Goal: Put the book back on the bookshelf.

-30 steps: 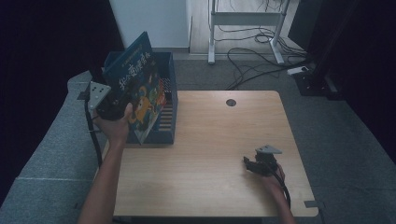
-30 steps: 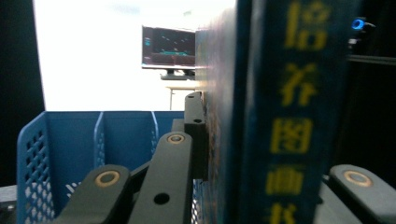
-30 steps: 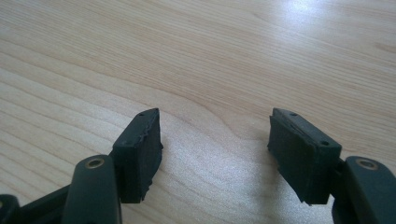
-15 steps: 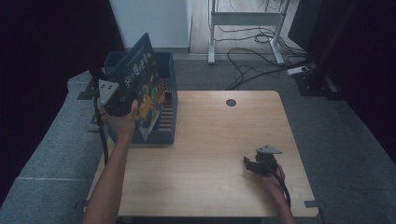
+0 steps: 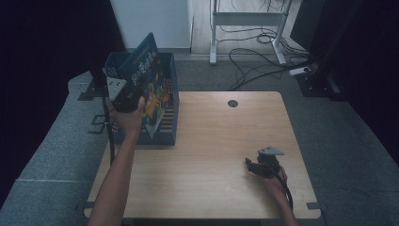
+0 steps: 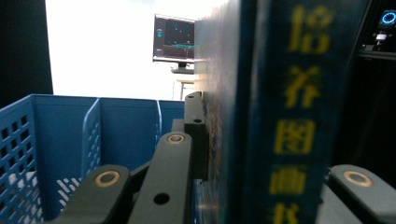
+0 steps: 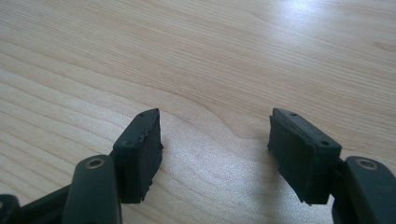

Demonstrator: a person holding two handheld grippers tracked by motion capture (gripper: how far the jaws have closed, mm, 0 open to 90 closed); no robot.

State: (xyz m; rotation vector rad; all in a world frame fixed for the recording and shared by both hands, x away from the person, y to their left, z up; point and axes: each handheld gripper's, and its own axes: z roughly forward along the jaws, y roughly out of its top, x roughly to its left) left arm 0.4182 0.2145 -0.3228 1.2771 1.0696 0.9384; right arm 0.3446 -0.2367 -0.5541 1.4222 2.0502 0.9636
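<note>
Book (image 5: 151, 80) is clamped upright in left tongs (image 5: 134, 101) above the blue crate (image 5: 168, 127); right tongs (image 7: 215, 149) are held apart, idle on the table (image 5: 211, 141).

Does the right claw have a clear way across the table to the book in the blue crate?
Probably yes. The right claw is open over bare table, with nothing between it and the book. But the left claw already grips that book in the blue crate.
</note>
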